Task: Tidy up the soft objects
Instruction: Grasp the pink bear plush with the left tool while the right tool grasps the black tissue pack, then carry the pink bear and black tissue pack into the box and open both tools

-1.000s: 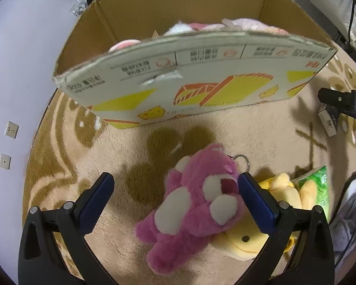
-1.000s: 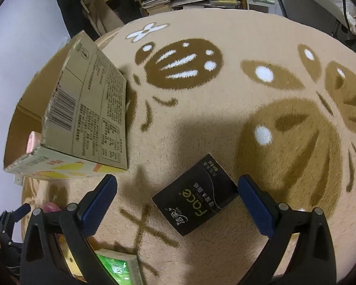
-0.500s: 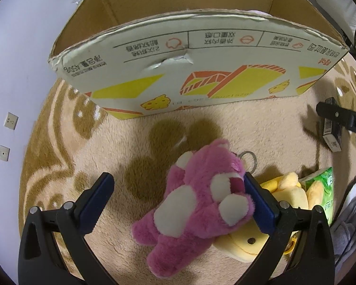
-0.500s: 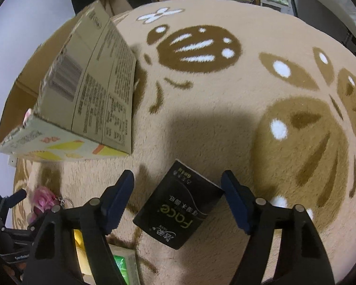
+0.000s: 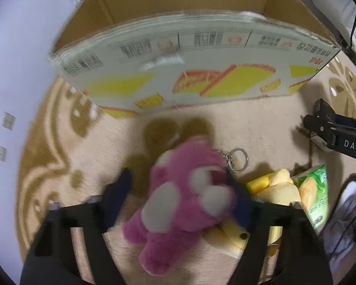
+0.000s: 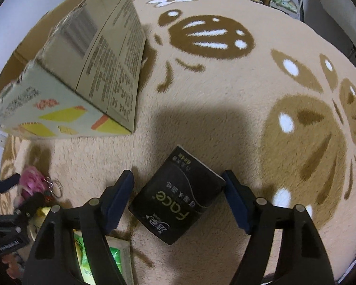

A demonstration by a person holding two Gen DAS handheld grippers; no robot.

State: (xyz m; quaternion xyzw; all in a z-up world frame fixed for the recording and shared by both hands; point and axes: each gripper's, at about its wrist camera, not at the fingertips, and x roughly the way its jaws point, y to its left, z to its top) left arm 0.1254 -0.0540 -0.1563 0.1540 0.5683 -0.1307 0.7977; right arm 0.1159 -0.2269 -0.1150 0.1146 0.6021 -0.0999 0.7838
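1. Left gripper aimed steeply down at the carpet, jaws just closing around a pink plush bear; right pad against the bear's head, left pad apparently a little clear of its flank, though blur makes contact hard to judge.
2. Bear lying on the carpet in front of the open cardboard box, partly on top of a yellow plush toy; metal key ring sticking out from the bear's head.
3. Right gripper also pointed steeply down, jaws narrowed and straddling a black tissue pack on the carpet; right pad touching or nearly touching the pack's upper corner, left pad standing just off its edge, so no firm clamp visible.
4. Tissue pack lying flat and turned diagonally between the jaws, well to the right of the box.
5. Left wrist view smeared by motion: bear's face, both pads and the box print all soft.
6. Yellow plush mostly hidden under the bear and the right finger; green snack bag beside it cut off by the gripper frame.
7. Box interior hidden behind its near wall.
8. Person visible only as a grey sleeve at the right edge of the left wrist view.
9. In the right wrist view, left gripper crowded into the lower left corner, only pink fluff and the key ring showing between its fingers.
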